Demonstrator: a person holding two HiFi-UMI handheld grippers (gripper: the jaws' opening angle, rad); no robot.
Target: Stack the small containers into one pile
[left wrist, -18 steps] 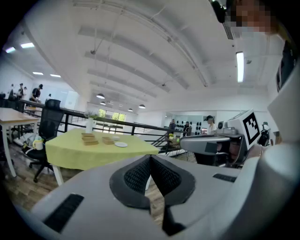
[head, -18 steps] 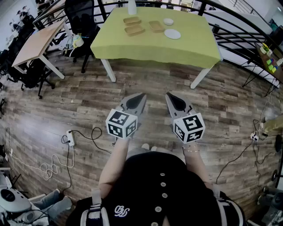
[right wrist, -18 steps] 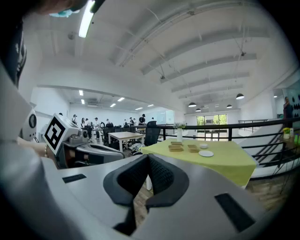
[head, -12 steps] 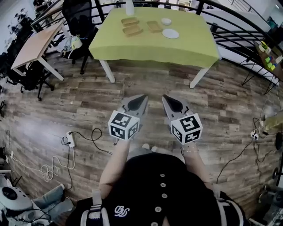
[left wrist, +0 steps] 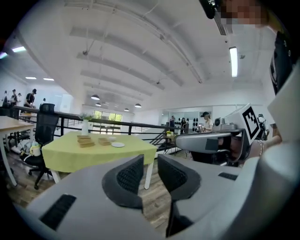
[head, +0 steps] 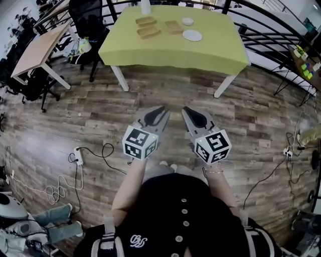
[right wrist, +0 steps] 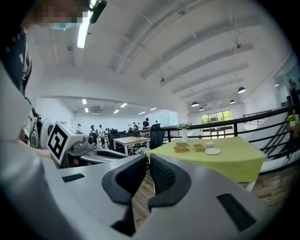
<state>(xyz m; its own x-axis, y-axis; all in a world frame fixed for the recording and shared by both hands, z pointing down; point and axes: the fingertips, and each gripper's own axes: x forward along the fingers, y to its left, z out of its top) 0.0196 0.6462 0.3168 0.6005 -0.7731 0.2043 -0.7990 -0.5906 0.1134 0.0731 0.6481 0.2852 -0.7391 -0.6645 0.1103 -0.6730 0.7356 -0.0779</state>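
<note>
1. Wood-plank floor (head: 75, 115) fills most of the head view. A table (head: 175, 55) under a yellow-green cloth stands at 12 o'clock, in front of a black railing (head: 281, 37).
2. Three tan small containers (head: 149, 32) lie on the far half of the cloth, all single and none set on another. Two sit close together at the table's 11 o'clock. The third sits at their 3 o'clock, with a gap between.
3. A white plate (head: 192, 35) lies at 3 o'clock of the third container, and a small white bowl (head: 187, 21) at the plate's 12 o'clock. A white vase (head: 145, 7) stands at the far edge, at 12 o'clock of the paired containers.
4. Both grippers are at the picture's centre, over bare floor and well apart from the table. They are held in front of a person (head: 180, 221) in a dark top, with their noses toward 12 o'clock.
5. The left gripper (head: 163, 109) has its jaws narrowly apart with nothing between them. In its own view, only floor and a table leg show through the gap.
6. The right gripper (head: 185, 110) has its jaws all but together, with just a sliver of floor between the pads, and it holds nothing.
7. A pale desk (head: 37, 47) stands at 10 o'clock and a black office chair (head: 85, 15) at 11 o'clock. A cable (head: 108, 153) trails over the floor at 8 o'clock.
</note>
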